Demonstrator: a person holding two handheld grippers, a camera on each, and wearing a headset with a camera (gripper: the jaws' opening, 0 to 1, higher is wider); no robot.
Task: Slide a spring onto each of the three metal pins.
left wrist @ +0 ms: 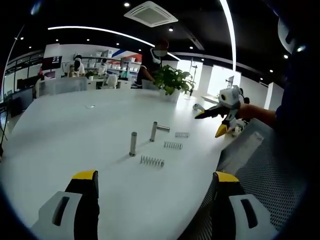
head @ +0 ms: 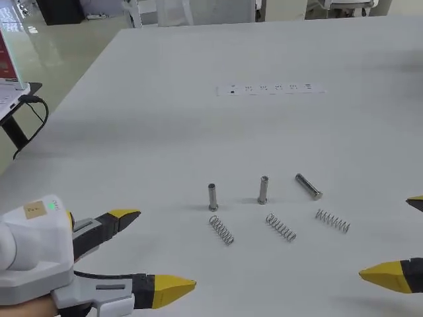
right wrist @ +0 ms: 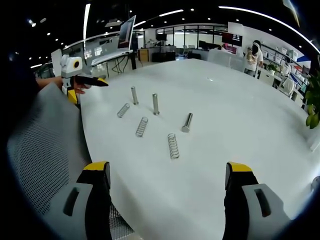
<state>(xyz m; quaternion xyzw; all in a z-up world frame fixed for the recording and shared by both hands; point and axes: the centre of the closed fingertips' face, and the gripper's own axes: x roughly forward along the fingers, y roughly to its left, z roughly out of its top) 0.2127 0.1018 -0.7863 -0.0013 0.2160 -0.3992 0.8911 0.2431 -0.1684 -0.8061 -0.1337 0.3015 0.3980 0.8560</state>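
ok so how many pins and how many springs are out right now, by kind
pins: 3 (2 upright, 1 lying down)
springs: 3 (all lying loose, none on a pin)
total: 6

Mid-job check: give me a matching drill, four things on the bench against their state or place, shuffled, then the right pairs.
Things
1. middle pin
2. right pin
3. left gripper
4. socket strip

States or places
A. open, holding nothing
B. far back, behind everything else
C. standing upright
D. lying on its side

Pairs: 1-C; 2-D; 3-A; 4-B
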